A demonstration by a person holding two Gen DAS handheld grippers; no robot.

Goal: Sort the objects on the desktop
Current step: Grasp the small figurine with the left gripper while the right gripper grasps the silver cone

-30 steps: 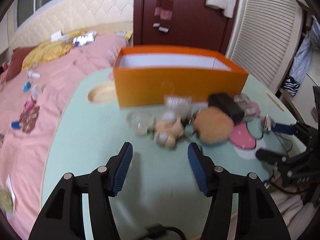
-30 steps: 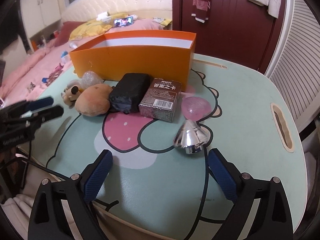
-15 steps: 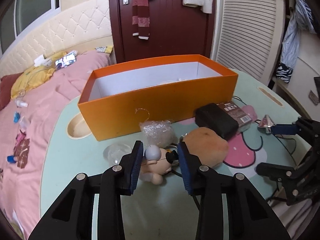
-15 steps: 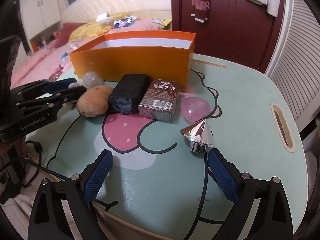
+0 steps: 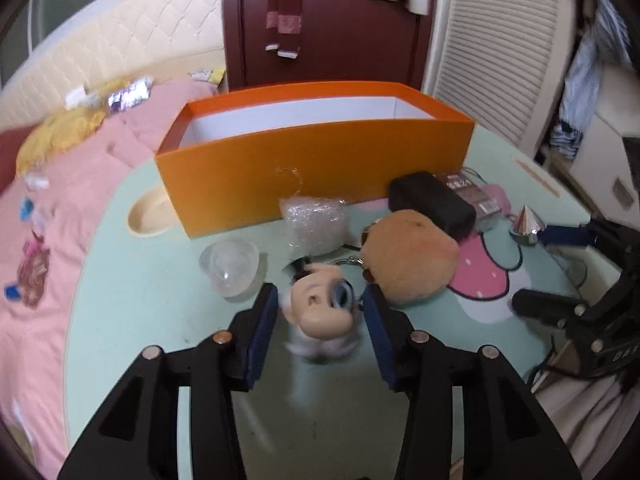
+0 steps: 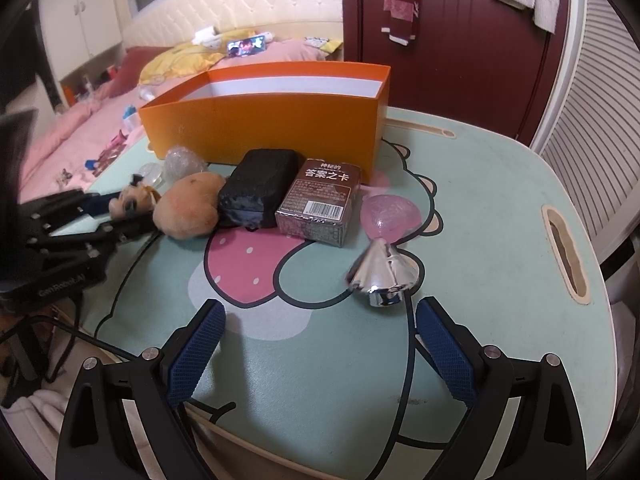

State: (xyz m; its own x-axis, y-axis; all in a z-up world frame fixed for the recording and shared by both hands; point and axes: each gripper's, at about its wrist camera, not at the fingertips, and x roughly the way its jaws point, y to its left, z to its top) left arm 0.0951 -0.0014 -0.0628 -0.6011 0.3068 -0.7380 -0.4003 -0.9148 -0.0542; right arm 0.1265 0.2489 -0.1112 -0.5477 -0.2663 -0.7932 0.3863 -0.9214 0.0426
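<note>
Straddling the doll (image 5: pixel 320 316), your left gripper (image 5: pixel 320 320) has one blue pad on each side of its head, and the jaws are opening at this moment. You can see slim gaps between pads and head, so count the doll as bracketed, not gripped. It looks raised a little above the table (image 5: pixel 152 304), though blur makes that hard to judge. Its face turns up toward you, white hair at the near end, dark body at the far end; its long axis runs near to far, along your fingers. That suits a squeeze across the head.

Going outward, the doll's key ring reaches right to the tan plush (image 5: pixel 408 260), which lies touching or almost touching your right pad. A clear dome (image 5: pixel 230 266) sits just left of your left pad. Beyond the doll lies a bubble-wrap bundle (image 5: pixel 314 224), and beyond that stands the orange box (image 5: pixel 320 164), straight ahead and open at the top. So the way from doll to box is far and up, over the near wall.

Your right gripper (image 6: pixel 320 356) hangs wide open and empty near the right edge, with the silver cone (image 6: pixel 380 272) just beyond its right finger. The pink dome (image 6: pixel 390 216), card box (image 6: pixel 320 208) and black pouch (image 6: pixel 260 188) lie farther off. For the doll your left hand is plainly the nearer one; the chain may drag the plush along.
</note>
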